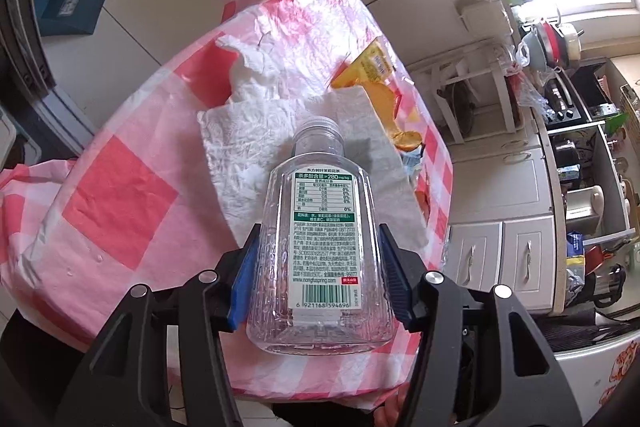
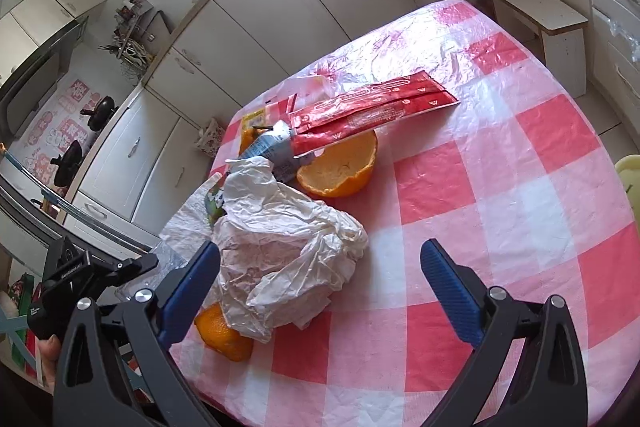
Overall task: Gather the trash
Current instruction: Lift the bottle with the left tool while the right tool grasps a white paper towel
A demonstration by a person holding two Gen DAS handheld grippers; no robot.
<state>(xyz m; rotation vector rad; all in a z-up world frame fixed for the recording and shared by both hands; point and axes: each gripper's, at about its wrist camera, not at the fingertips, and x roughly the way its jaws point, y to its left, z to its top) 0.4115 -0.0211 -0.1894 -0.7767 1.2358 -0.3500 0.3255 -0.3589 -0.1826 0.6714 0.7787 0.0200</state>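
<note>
- My left tool (image 1: 318, 275) pinches the clear, empty plastic bottle (image 1: 320, 247) by its sides.
- My right tool (image 2: 320, 291) is spread, the crumpled white paper wrapper (image 2: 288, 251) lying between its fingers on the bench (image 2: 500, 187).

Our left gripper (image 1: 318, 267) points down at a slant, its two blue pads (image 1: 244, 281) pressed against the sides of a clear plastic bottle (image 1: 320, 243), which it holds by the lower body. Our right gripper (image 2: 320, 291) also tilts downward, jaws spread wide with nothing between them. In the right wrist view, the left gripper's black body shows at the lower left edge, a thumb beneath it.
</note>
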